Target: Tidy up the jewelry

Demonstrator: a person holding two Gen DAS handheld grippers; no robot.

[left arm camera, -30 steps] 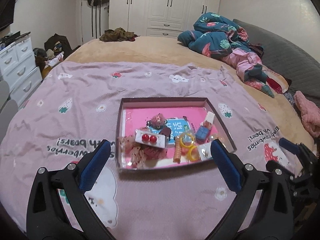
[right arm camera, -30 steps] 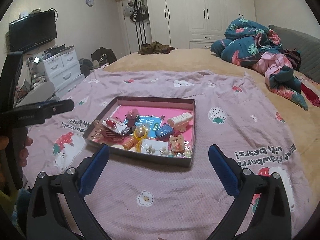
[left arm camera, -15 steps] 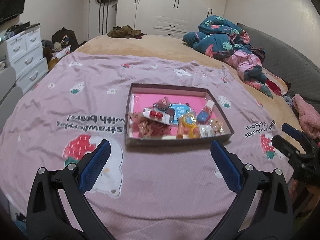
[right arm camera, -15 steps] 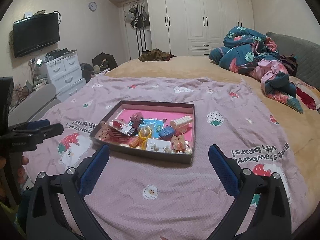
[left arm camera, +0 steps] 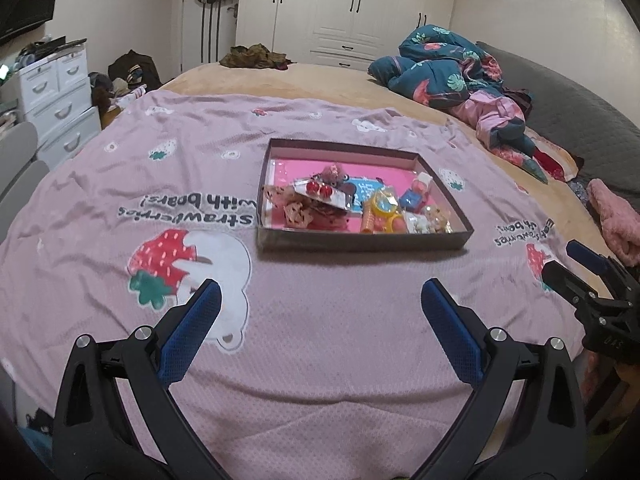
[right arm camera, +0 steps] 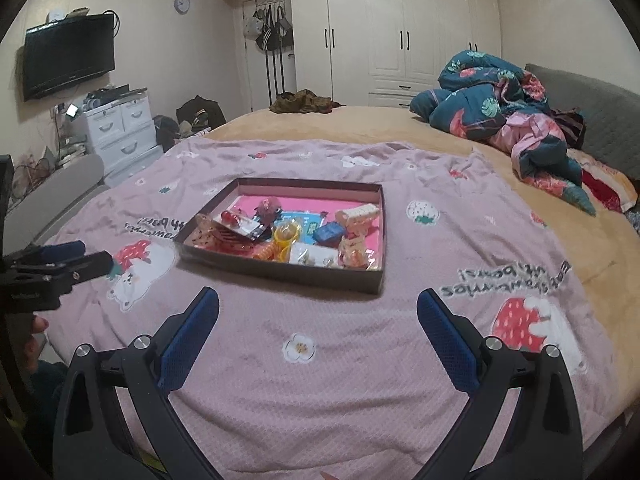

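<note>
A shallow dark box (left arm camera: 360,240) (right arm camera: 280,272) with a pink floor lies on the pink strawberry blanket. Inside it are several pieces: a card with red earrings (left arm camera: 320,190) (right arm camera: 232,220), yellow rings (left arm camera: 382,204) (right arm camera: 286,236), a small blue box (left arm camera: 414,200) (right arm camera: 328,234), a brown hair claw (left arm camera: 296,210) and a white card of studs (right arm camera: 314,256). My left gripper (left arm camera: 320,304) is open and empty, well short of the box. The right gripper (right arm camera: 318,312) is also open and empty, near the box's front wall. Each gripper shows at the edge of the other's view.
The pink blanket (left arm camera: 320,360) covers a tan bed. A bundled blue and pink quilt (right arm camera: 504,112) lies at the far right. White drawers (right arm camera: 120,132) and a wall television (right arm camera: 68,60) stand on the left; wardrobes (right arm camera: 400,32) at the back.
Both grippers have drawn back from the box and away from the bed, so the box looks smaller and farther. Both have stayed open and empty.
</note>
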